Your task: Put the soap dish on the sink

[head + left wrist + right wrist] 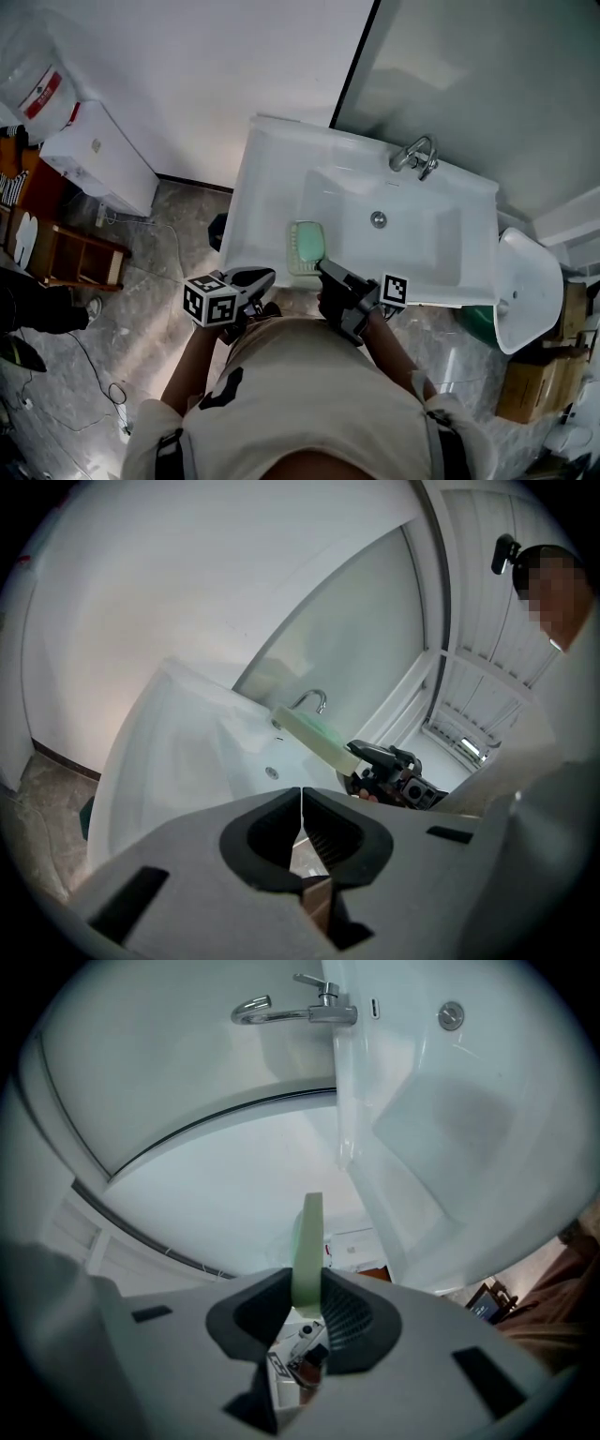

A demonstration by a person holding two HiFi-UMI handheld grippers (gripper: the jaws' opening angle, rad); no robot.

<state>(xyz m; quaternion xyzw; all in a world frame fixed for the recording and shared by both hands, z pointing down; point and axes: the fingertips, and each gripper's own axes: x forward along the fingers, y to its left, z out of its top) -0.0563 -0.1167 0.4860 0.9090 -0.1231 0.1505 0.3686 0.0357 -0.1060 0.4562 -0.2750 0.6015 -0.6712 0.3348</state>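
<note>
- The left hand-held gripper (262,275) is clenched on nothing, its jaws pressed together. It hangs off the sink's near-left edge, just left of the soap dish, and has no hold on it.
- The white sink (264,178) has a flat ledge on its left side. That ledge lies just left of and beyond the dish, and looks like the closest bare spot to set it down.
- The green soap dish (306,246) sits over the near-left rim of the basin. Its long axis runs near to far, in line with the gripper that holds it. I cannot tell whether it touches the rim.
- The right hand-held gripper (322,265) grasps the dish's near end edge-on. The dish sticks out beyond its jaws towards the far side, so this hand does the placing.
- The faucet (417,155) stands at the far right, well apart from the dish.
</note>
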